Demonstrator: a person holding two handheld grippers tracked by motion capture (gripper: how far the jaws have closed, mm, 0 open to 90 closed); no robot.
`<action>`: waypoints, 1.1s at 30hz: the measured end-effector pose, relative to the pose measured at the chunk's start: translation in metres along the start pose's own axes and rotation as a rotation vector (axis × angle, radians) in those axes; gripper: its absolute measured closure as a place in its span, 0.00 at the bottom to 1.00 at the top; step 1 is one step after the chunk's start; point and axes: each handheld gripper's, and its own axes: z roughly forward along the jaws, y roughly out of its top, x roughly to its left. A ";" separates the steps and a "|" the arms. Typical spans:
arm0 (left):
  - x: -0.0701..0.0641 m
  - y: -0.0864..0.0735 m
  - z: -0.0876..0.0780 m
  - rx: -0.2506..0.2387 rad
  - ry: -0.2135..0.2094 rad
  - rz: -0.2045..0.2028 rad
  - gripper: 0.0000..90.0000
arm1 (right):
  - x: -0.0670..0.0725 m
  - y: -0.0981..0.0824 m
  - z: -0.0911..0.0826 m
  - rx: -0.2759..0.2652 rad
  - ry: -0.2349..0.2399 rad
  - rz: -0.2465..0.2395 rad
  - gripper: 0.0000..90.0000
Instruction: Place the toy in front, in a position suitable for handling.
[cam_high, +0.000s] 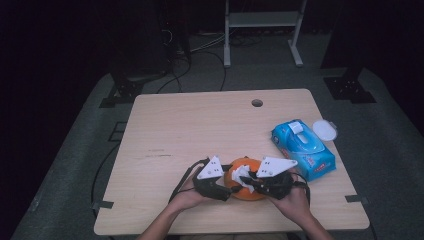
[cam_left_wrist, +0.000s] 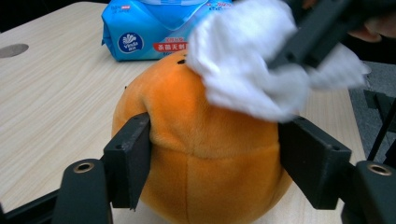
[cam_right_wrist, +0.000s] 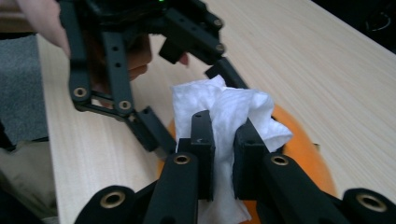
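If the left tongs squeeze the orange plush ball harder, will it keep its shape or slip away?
The orange plush ball looks soft and fuzzy, so it would probably dent, not crack. Its fabric likely grips the left tongs, which press its sides, so slipping seems unlikely. Being round, it might roll on the table once released.

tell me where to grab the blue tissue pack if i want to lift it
Grip the blue tissue pack across its narrow width, at the middle of its length, coming straight down from above. It lies flat and long on the table, with both long sides free; only the white lid sits near its far end.
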 end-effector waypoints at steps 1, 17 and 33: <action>0.001 -0.001 0.000 0.002 0.000 0.002 0.34 | -0.002 0.000 -0.001 0.002 -0.012 0.001 0.89; -0.007 -0.002 -0.001 0.045 -0.019 0.094 0.36 | 0.000 0.002 -0.003 0.016 -0.008 -0.026 0.89; 0.003 -0.003 -0.005 0.030 -0.006 0.025 0.29 | 0.003 -0.004 0.003 0.054 -0.014 -0.054 0.89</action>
